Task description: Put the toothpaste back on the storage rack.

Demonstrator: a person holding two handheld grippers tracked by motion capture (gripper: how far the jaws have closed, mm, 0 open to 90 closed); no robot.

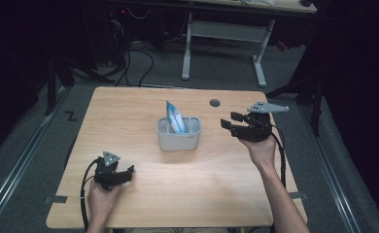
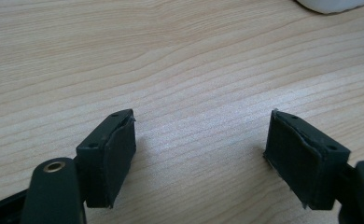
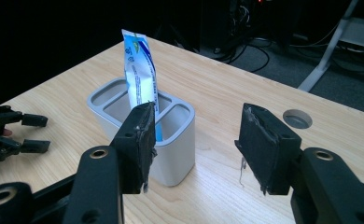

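Note:
A grey holder (image 1: 179, 136) with several compartments stands in the middle of the wooden table (image 1: 129, 107). A blue and white tube (image 1: 174, 117) stands tilted in its middle compartment, and shows again in the right gripper view, tube (image 3: 141, 79) in holder (image 3: 171, 154). My right gripper (image 1: 229, 120) hovers to the right of the holder, jaws open toward it, nothing between them. My left gripper (image 1: 129, 171) rests low at the table's front left, open and empty. Its pads (image 2: 117, 154) stand wide apart over bare wood. The right gripper view also catches the left gripper (image 3: 33, 133) far off.
A round cable hole (image 1: 215, 103) lies in the table behind the right gripper. A white desk frame (image 1: 226, 43) stands on the floor beyond the table. Cables trail from both grippers toward the front edge.

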